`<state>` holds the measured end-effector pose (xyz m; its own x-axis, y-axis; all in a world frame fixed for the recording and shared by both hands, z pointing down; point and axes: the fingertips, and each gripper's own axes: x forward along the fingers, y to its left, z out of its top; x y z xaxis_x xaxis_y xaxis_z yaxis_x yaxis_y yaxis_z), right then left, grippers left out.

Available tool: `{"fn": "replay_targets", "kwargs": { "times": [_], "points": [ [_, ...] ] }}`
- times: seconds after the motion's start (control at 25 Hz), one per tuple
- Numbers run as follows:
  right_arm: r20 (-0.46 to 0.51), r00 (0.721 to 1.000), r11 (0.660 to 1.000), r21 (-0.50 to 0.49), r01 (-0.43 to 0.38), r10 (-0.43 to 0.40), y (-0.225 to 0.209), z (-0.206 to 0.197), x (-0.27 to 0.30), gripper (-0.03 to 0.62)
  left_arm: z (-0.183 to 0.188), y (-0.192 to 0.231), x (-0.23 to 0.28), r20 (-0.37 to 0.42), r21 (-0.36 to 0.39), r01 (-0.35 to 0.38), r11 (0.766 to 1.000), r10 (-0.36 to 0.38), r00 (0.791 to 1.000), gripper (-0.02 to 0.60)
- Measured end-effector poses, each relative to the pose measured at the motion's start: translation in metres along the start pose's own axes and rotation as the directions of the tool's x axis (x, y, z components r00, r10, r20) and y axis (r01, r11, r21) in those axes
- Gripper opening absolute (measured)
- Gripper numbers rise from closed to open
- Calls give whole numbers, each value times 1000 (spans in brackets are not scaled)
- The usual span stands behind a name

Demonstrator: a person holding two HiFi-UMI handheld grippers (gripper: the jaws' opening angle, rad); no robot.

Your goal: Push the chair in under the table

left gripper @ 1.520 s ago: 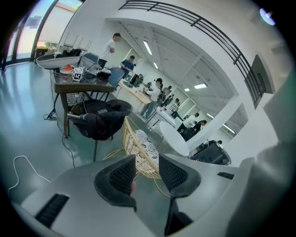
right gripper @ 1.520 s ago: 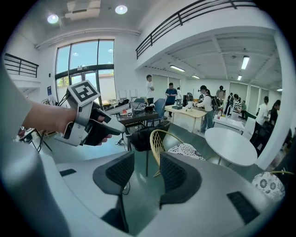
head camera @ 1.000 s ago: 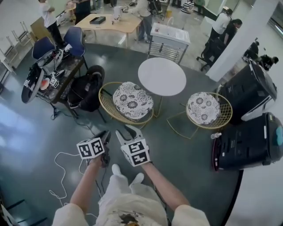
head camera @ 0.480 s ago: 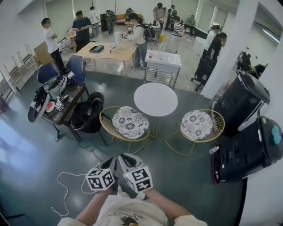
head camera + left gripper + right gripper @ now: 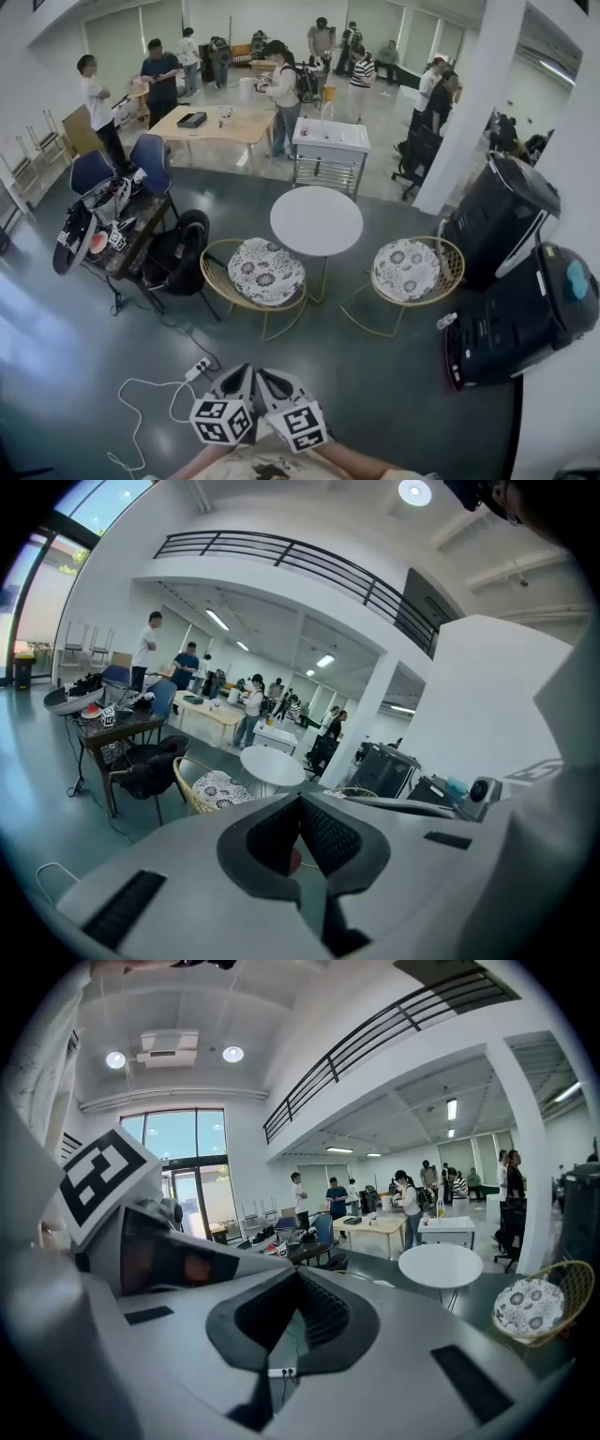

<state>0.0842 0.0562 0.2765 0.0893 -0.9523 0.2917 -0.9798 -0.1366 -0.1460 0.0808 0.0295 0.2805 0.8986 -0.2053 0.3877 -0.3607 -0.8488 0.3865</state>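
Observation:
A round white table (image 5: 316,220) stands mid-room on the dark floor. Two gold wire chairs with patterned cushions flank it: the left chair (image 5: 265,272) sits partly under its near-left edge, the right chair (image 5: 405,269) stands apart at the right. My left gripper (image 5: 246,372) and right gripper (image 5: 266,375) are side by side at the bottom edge, well short of the chairs. Both are shut and hold nothing. The left gripper (image 5: 300,799) looks toward the table (image 5: 272,766) and left chair (image 5: 214,787). The right gripper (image 5: 297,1274) sees the table (image 5: 440,1265) and right chair (image 5: 539,1305).
A cluttered dark desk (image 5: 112,230) with blue chairs and a black bag (image 5: 178,253) stands at the left. Two big black machines (image 5: 511,216) line the right. A white cable with a power strip (image 5: 197,367) lies on the floor. Several people, a cart (image 5: 328,150) and a pillar (image 5: 459,103) are behind.
Both grippers have drawn back from the chairs toward the bottom of the head view and their jaws have closed. The head view has lifted and shows more of the room.

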Motion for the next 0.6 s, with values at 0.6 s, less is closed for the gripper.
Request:
{"fn": "replay_targets", "kwargs": {
  "times": [0.6],
  "points": [
    [24,999,992,121,43,-46,-25,-7,-20,8,-29,-18,5,-61,55,4,998,-1,998,9]
  ]
}}
